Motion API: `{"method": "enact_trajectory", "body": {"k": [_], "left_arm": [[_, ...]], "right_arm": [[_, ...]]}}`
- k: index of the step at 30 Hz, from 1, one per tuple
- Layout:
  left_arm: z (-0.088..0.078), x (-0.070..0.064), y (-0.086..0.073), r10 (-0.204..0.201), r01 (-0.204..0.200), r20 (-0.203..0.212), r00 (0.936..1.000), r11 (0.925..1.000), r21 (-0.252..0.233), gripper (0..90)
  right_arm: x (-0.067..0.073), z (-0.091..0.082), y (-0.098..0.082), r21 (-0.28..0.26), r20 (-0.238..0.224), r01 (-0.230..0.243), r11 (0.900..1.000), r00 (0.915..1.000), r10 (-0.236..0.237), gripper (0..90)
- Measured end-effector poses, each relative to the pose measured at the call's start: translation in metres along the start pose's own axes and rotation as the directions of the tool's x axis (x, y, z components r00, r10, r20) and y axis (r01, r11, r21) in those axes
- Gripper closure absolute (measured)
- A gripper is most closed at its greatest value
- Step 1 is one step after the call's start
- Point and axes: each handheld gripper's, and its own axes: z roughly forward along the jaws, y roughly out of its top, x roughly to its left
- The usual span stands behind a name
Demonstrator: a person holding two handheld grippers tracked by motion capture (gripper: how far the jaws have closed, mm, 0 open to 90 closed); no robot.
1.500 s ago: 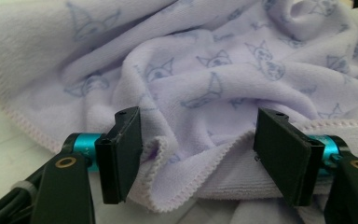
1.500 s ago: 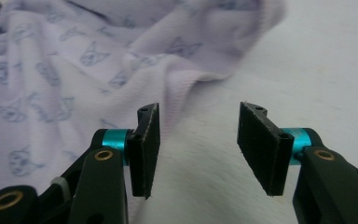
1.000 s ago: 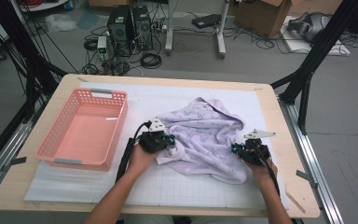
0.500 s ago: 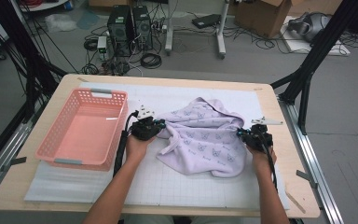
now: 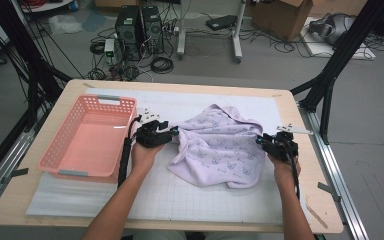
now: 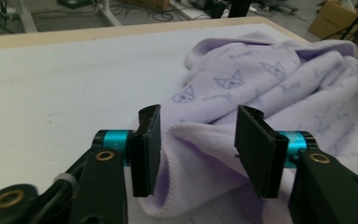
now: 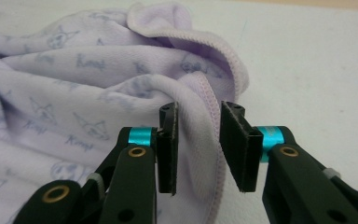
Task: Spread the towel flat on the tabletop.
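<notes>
The left gripper has just been opening; its two black jaws now stand apart with a fold of the soft lilac fleece cloth printed with small animal faces lying loose between them, the pads not pressing on it. The cloth's rolled edge bulges up in the gap and droops just below the jaws, and the rest of the fabric spreads away ahead of this gripper and off to its right.

The right gripper has likewise just been opening; its jaws stand a little apart, straddling the stitched hem of the cloth, and no clamp on the hem is visible. From this gripper the fabric runs ahead and to its left.

In the high view the cloth lies rumpled on the white gridded mat, stretched roughly crosswise between the left gripper and the right gripper, each at one end, so neither hand is nearer. The salmon-pink slotted plastic basket sits beyond the left gripper, on the side away from the cloth. Any fresh grasp would, I judge, begin from these end folds.
</notes>
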Motion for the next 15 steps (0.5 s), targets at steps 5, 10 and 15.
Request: {"method": "enact_trajectory", "body": {"k": [5,10,15], "left_arm": [[-0.009,-0.017,-0.009,0.066,-0.069,0.101,0.9927,0.9971,0.032,46.8],[-0.001,-0.025,-0.027,0.057,-0.081,0.191,0.98,0.9893,0.121,38.4],[0.011,-0.031,-0.038,0.115,-0.148,0.156,0.9809,0.9642,0.22,60.0]], "right_arm": [[0.004,-0.021,-0.007,-0.013,-0.014,0.039,0.999,0.9992,-0.039,66.2],[0.011,-0.027,-0.023,0.04,-0.032,0.083,0.996,0.9962,-0.081,61.3],[0.017,-0.012,-0.038,0.132,-0.06,0.099,0.986,0.9939,-0.092,53.2]]}}
